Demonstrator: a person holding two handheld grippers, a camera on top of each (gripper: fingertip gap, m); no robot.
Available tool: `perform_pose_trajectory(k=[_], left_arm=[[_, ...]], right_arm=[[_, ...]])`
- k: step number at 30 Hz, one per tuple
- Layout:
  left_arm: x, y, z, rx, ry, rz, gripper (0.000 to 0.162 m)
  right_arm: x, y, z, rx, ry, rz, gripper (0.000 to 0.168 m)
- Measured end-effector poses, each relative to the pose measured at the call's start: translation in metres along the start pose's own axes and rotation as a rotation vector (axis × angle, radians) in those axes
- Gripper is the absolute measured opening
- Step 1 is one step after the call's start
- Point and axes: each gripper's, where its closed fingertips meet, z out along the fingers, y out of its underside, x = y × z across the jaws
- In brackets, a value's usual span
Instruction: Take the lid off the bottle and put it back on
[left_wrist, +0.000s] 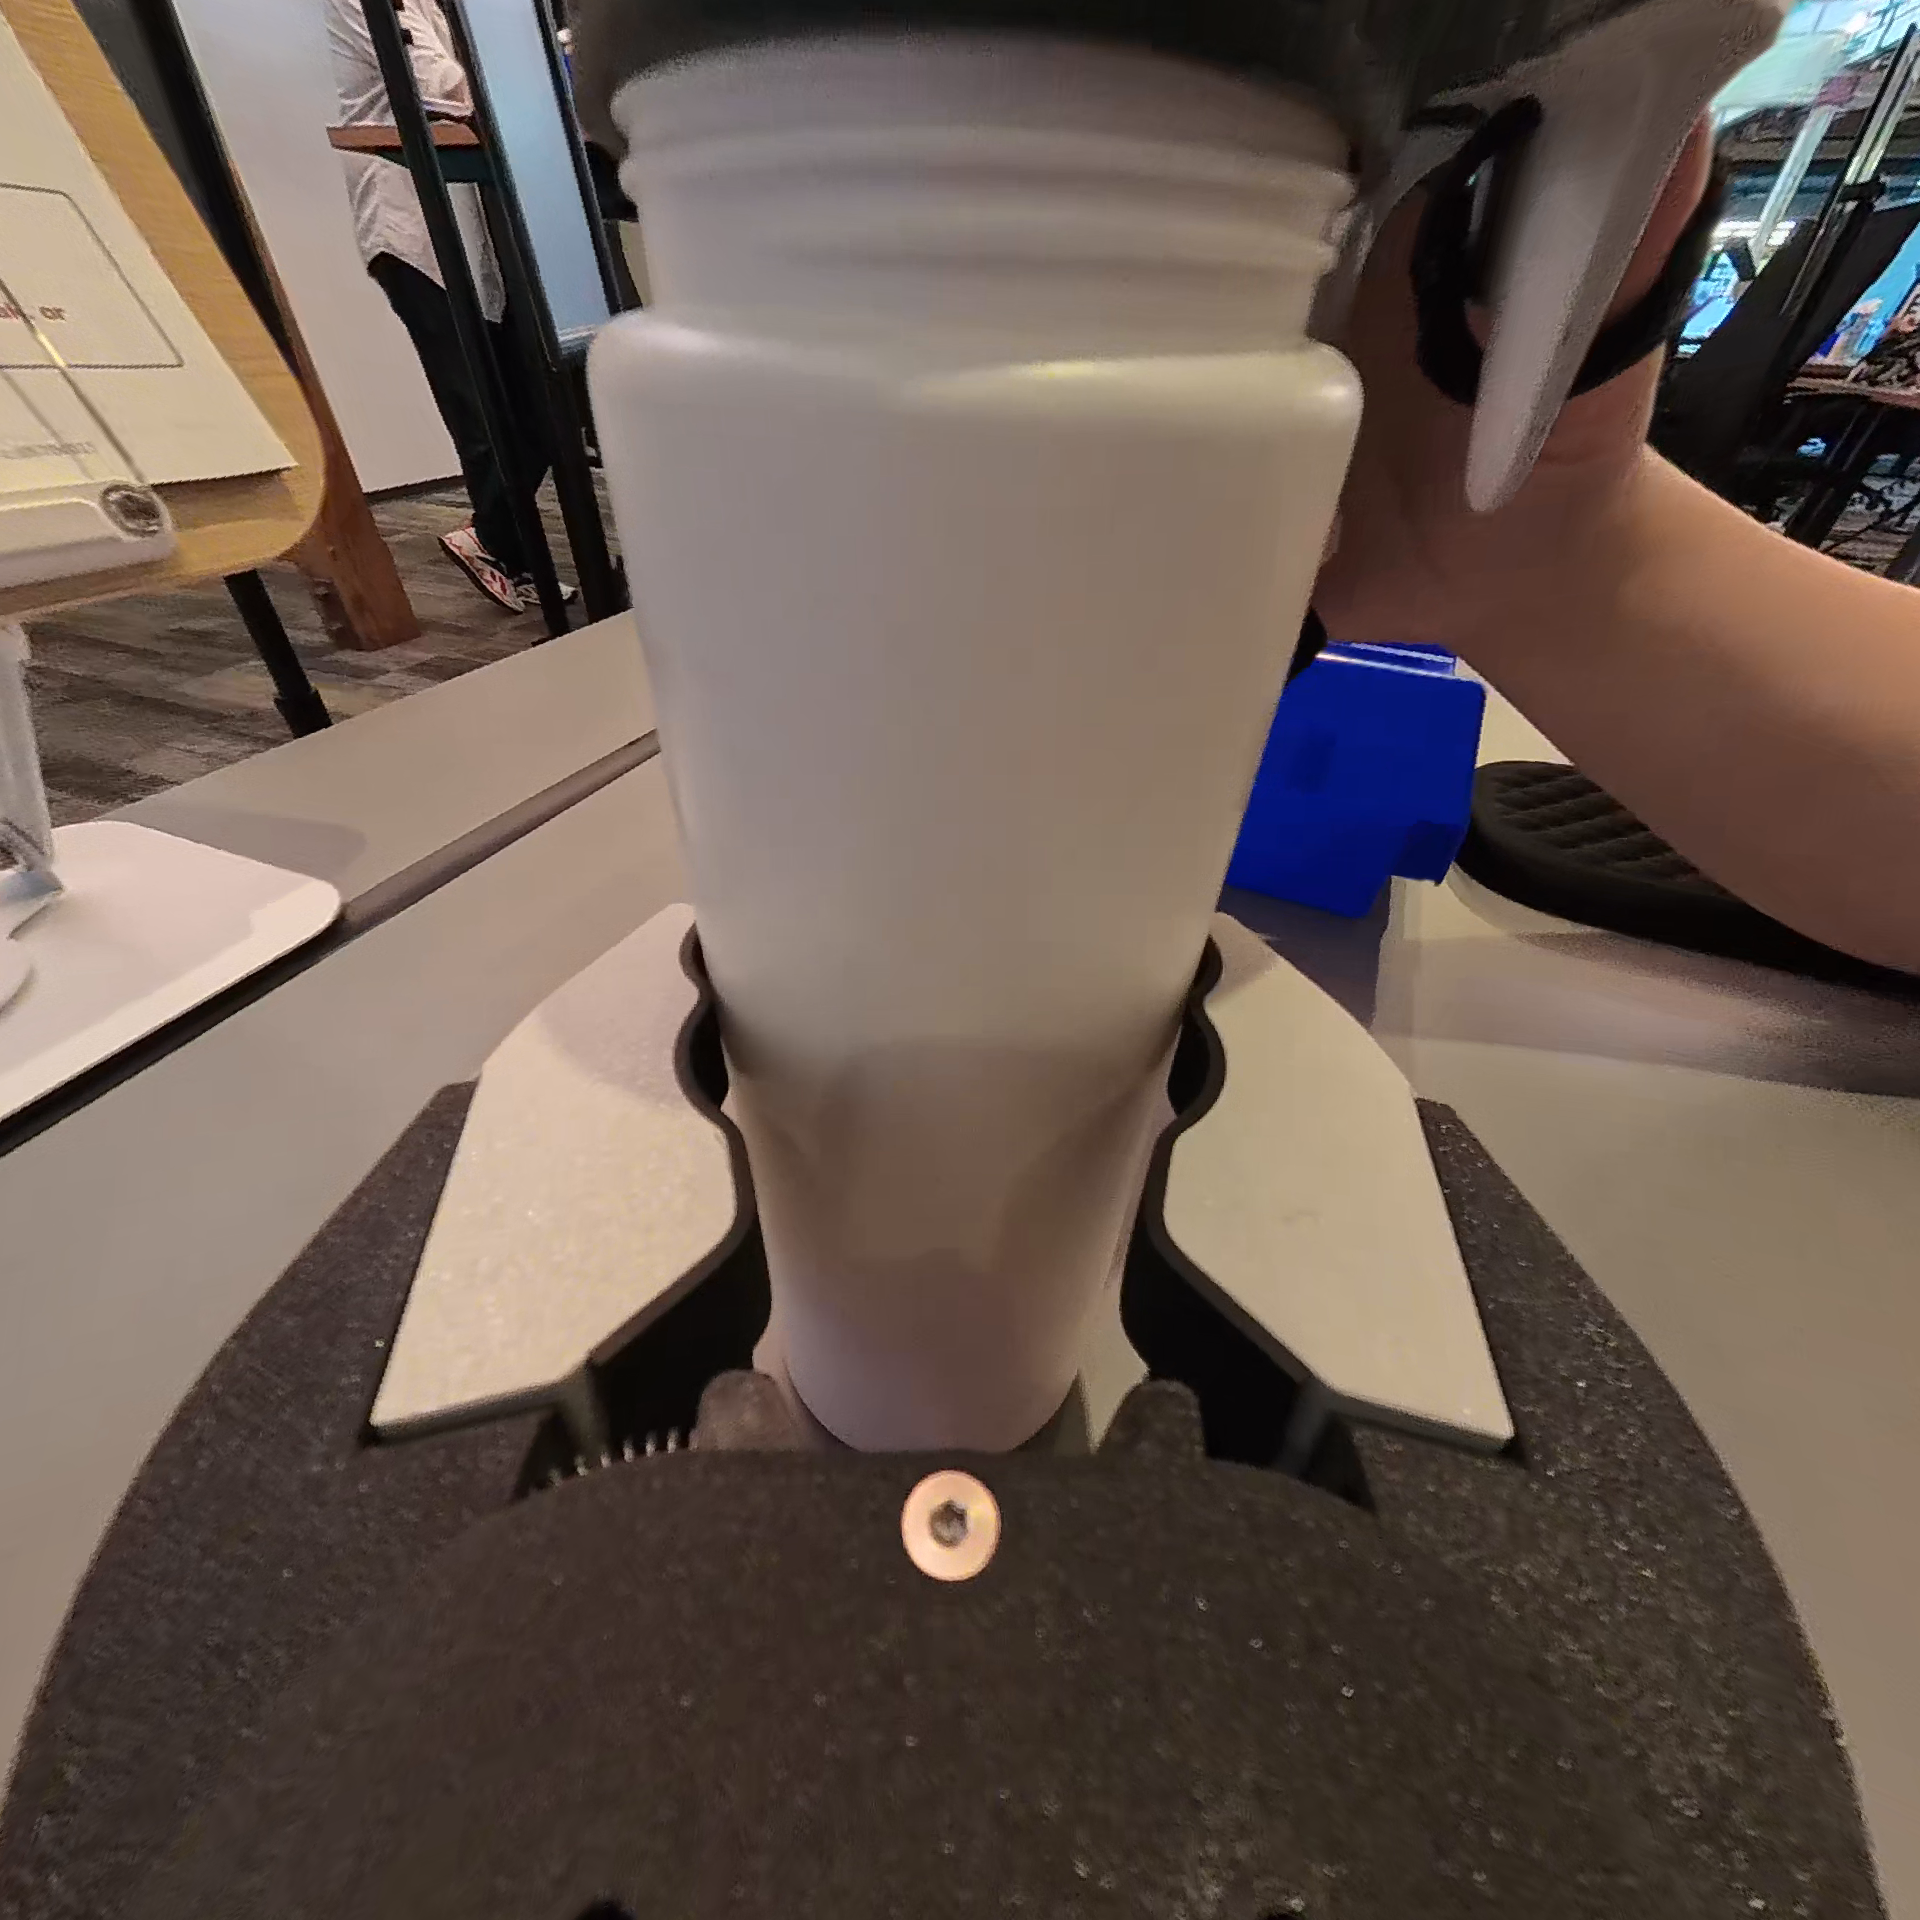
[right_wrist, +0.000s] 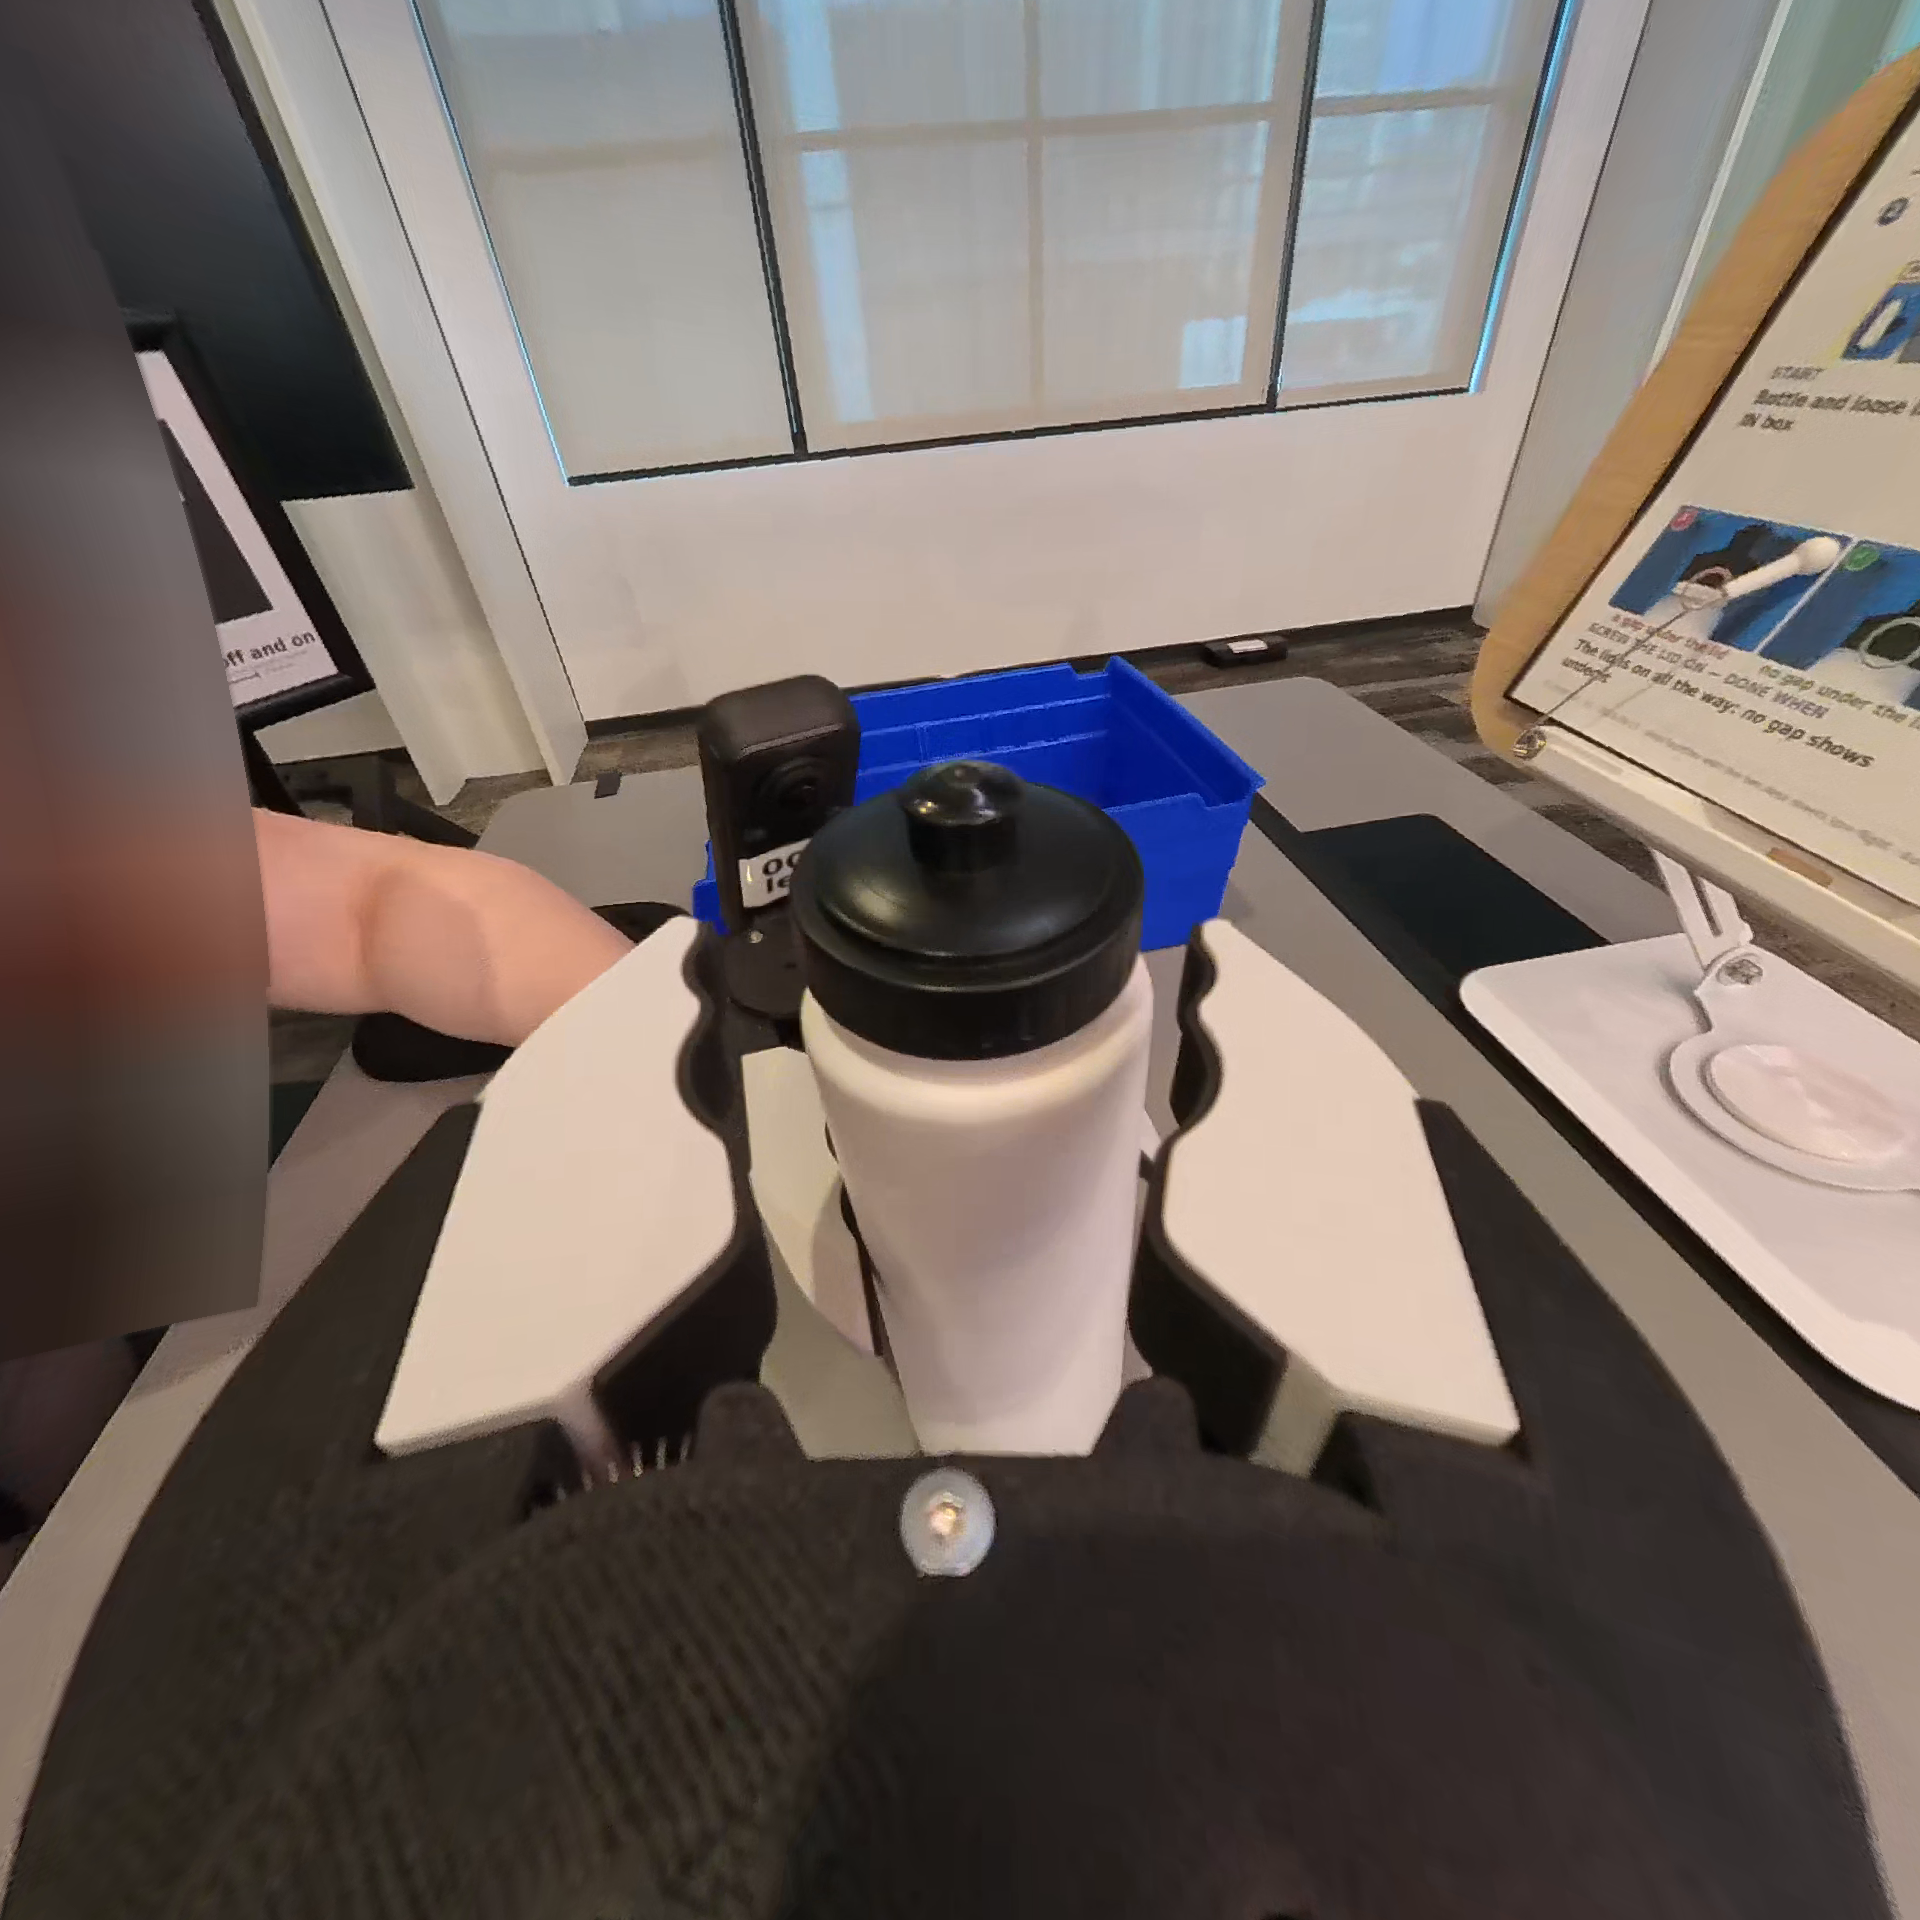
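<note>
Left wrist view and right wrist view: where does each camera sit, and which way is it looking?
Left wrist view: on the left hand-held gripper, looking along its fingers at the white plastic bottle; a hand shows behind.
Right wrist view: on the right hand-held gripper, looking forward at the round black lid; a forearm shows.
Both share the bottle and the blue plastic bin.

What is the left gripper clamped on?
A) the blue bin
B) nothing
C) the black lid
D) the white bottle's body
D: in the left wrist view, the left gripper presses on both sides of the lower body of the bottle.
</note>
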Motion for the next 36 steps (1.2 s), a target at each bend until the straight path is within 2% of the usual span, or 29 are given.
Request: perform_pose_trajectory(k=[6,11,13,16,27,36], left_arm=[[0.018,-0.001,0.016,-0.015,0.003,0.009,0.085],[0.016,0.000,0.016,-0.029,-0.021,0.000,0.085],[0.015,0.000,0.016,-0.028,-0.028,-0.001,0.085],[0.015,0.000,0.015,-0.032,-0.030,-0.003,0.085],[0.018,0.001,0.016,-0.058,0.012,0.007,0.085],[0.021,0.001,0.018,-0.054,0.039,0.012,0.085]], right_arm=[[-0.008,0.008,0.004,-0.058,-0.031,-0.005,0.087],[-0.003,0.004,0.002,0.004,-0.014,0.032,0.085],[-0.003,0.004,0.002,0.013,-0.014,0.024,0.076],[-0.003,0.004,0.003,0.009,-0.006,0.001,0.076],[-0.011,0.006,-0.002,-0.203,0.026,-0.137,0.075],[-0.007,0.009,-0.003,-0.223,0.008,-0.086,0.076]])
